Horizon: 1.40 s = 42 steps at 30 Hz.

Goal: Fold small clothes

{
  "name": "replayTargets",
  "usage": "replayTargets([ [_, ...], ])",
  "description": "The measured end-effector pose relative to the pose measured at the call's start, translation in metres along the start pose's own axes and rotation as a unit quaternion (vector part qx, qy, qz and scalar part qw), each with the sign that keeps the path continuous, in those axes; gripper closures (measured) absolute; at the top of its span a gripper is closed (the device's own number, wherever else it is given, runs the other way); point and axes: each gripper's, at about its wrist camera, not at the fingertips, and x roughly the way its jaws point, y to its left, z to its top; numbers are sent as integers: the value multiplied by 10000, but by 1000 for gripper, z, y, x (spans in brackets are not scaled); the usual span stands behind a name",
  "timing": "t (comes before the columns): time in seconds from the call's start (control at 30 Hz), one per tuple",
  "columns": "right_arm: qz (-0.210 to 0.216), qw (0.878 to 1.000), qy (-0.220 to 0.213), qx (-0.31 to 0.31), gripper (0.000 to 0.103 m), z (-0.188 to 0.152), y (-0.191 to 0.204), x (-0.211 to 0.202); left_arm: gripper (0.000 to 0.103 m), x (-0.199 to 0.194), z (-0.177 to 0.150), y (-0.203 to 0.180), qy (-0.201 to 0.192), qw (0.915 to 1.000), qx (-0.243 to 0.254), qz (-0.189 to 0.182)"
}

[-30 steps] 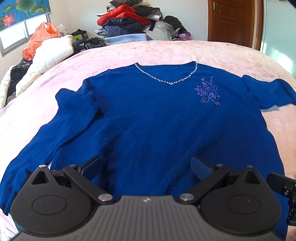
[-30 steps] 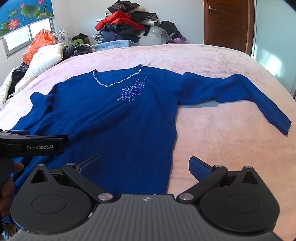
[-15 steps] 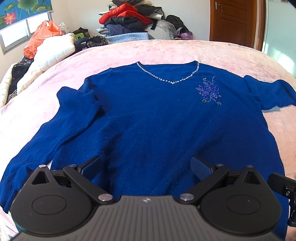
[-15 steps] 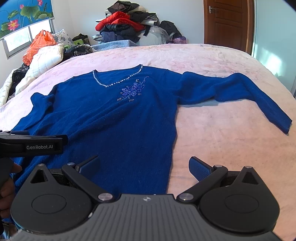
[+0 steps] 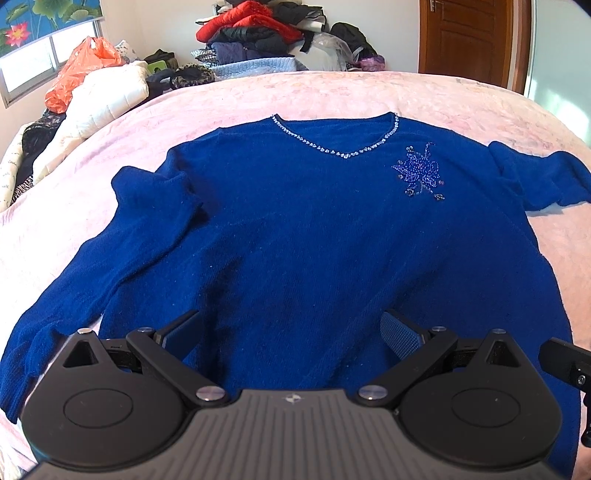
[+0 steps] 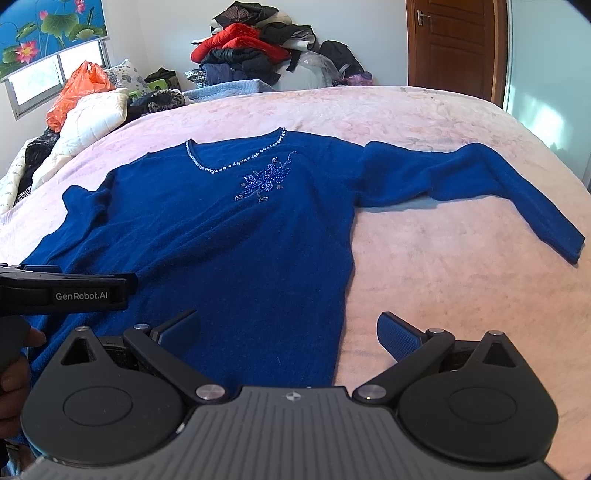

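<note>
Pink floral bedspread [image 5: 332,92] fills the left wrist view, with a heap of red, black and grey clothes [image 5: 273,33] piled against the far wall, an orange plastic bag [image 5: 79,70] beside a white quilted pillow [image 5: 107,96] at the left, and a brown wooden door [image 5: 465,37] at the right. On the bedspread lies the dark blue knitted sweater with a beaded V-neck [image 5: 314,229], spread flat and face up, its near hem just under the left gripper [image 5: 291,328], whose jaws stand wide apart and hold nothing. One sleeve [image 5: 92,280] runs down the left side of the body and seems bunched near the shoulder; no fold has been made in the garment, so I judge the task to be at its very start, with both sleeves, the sides and the length all left to fold. From the right wrist view the same bedspread [image 6: 443,295] shows bare to the right of the sweater [image 6: 240,240], and the other sleeve [image 6: 480,184] stretches out sideways and bends down toward its cuff. The right gripper [image 6: 288,328] hovers over the hem corner, jaws likewise wide apart and empty, one fingertip over knit and the other over bedspread. The left gripper's black body comes in from the left edge, with part of a hand [image 6: 14,369] behind it. As for containers, no basket, box or drawer is visible; only the orange bag [image 6: 79,88] might count, and its contents cannot be seen.
</note>
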Motion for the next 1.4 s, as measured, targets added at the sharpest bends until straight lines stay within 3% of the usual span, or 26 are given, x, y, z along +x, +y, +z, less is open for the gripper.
replayTargets([
  [1.4, 2, 9999, -24, 120, 0, -1, -5, -1, 0, 0, -2, -4, 9, 9999, 112, 37],
])
